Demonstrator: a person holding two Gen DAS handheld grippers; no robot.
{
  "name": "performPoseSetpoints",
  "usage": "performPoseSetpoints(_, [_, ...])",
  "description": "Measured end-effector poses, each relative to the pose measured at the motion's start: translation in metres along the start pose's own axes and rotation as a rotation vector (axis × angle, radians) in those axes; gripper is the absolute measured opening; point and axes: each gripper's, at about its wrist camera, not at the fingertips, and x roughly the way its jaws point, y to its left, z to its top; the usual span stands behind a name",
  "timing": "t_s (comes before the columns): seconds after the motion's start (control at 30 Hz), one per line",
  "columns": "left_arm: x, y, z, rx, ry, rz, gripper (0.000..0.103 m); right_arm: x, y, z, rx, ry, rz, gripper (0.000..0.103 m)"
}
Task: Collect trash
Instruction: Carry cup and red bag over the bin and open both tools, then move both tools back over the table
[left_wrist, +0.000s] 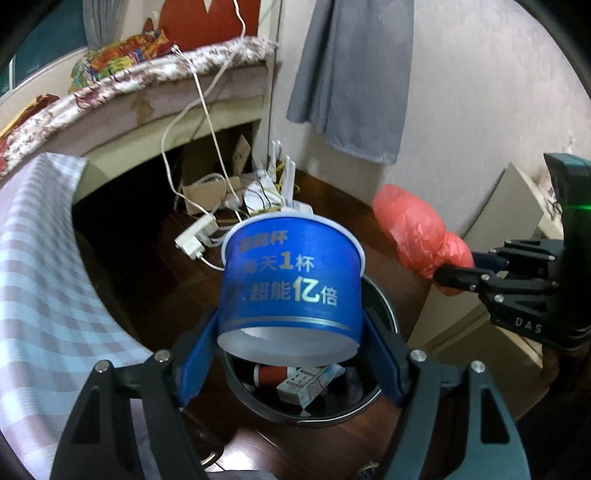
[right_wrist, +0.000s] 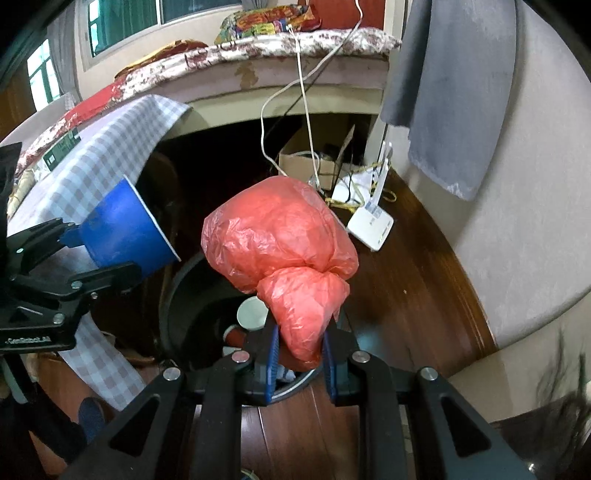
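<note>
My left gripper (left_wrist: 290, 325) is shut on a blue paper cup (left_wrist: 291, 280) with white print, held on its side above a round black trash bin (left_wrist: 373, 404). The bin holds a red can and a small carton. The cup also shows in the right wrist view (right_wrist: 125, 229). My right gripper (right_wrist: 300, 343) is shut on a tied red plastic bag (right_wrist: 280, 236), held above the bin's (right_wrist: 184, 295) right side. In the left wrist view the bag (left_wrist: 413, 236) and the right gripper (left_wrist: 458, 278) are at the right.
A bed with a flowered mattress (left_wrist: 147, 74) stands behind. A checked cloth (left_wrist: 40, 266) hangs at the left. A white router (right_wrist: 371, 221), power strip (left_wrist: 195, 238), cables and a cardboard box (right_wrist: 310, 162) lie on the wood floor. A grey garment (left_wrist: 351, 74) hangs on the wall.
</note>
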Motion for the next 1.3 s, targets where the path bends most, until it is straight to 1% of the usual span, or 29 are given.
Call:
performPoseSetpoints(0.13, [0.013, -0.002, -0.004, 0.007, 0.031, -0.004, 0.076, 0.012, -0.004, -0.007, -0.011, 0.029, 0.016, 0.022])
performPoseSetpoints(0.27, [0.024, -0.003, -0.004, 0.009, 0.056, -0.017, 0.076, 0.023, 0.003, -0.007, -0.045, 0.053, 0.037, 0.022])
performPoseSetpoints(0.33, [0.028, -0.004, -0.003, 0.019, 0.060, 0.003, 0.076, 0.030, 0.008, -0.007, -0.072, 0.068, 0.047, 0.022])
performPoseSetpoints(0.37, [0.030, -0.004, -0.004, 0.019, 0.061, 0.013, 0.078, 0.035, 0.010, -0.007, -0.091, 0.082, 0.046, 0.023])
performPoseSetpoints(0.4, [0.033, -0.002, -0.004, 0.010, 0.071, 0.012, 0.091, 0.042, 0.013, -0.007, -0.119, 0.094, 0.015, 0.029])
performPoseSetpoints(0.43, [0.034, -0.001, -0.004, -0.001, 0.074, 0.016, 0.102, 0.047, 0.014, -0.008, -0.139, 0.092, -0.036, 0.038])
performPoseSetpoints(0.47, [0.033, 0.000, -0.005, 0.003, 0.066, 0.022, 0.102, 0.050, 0.015, -0.009, -0.157, 0.082, -0.094, 0.064])
performPoseSetpoints(0.5, [0.033, 0.000, -0.004, 0.011, 0.065, 0.028, 0.102, 0.052, 0.015, -0.010, -0.168, 0.075, -0.121, 0.076])
performPoseSetpoints(0.6, [0.035, 0.002, -0.004, 0.012, 0.067, 0.036, 0.102, 0.050, 0.009, -0.007, -0.157, 0.061, -0.121, 0.076])
performPoseSetpoints(0.8, [0.036, 0.004, -0.004, -0.001, 0.069, 0.037, 0.102, 0.046, -0.004, -0.004, -0.112, 0.066, -0.120, 0.075])
performPoseSetpoints(1.13, [0.024, 0.004, -0.001, 0.007, 0.041, 0.065, 0.102, 0.037, -0.004, 0.004, -0.072, 0.067, -0.114, 0.076])
performPoseSetpoints(1.2, [0.022, 0.005, 0.000, 0.010, 0.035, 0.070, 0.102, 0.035, -0.005, 0.006, -0.066, 0.056, -0.112, 0.080])
performPoseSetpoints(1.3, [0.018, 0.006, 0.002, 0.011, 0.029, 0.080, 0.102, 0.031, -0.004, 0.008, -0.058, 0.046, -0.107, 0.083])
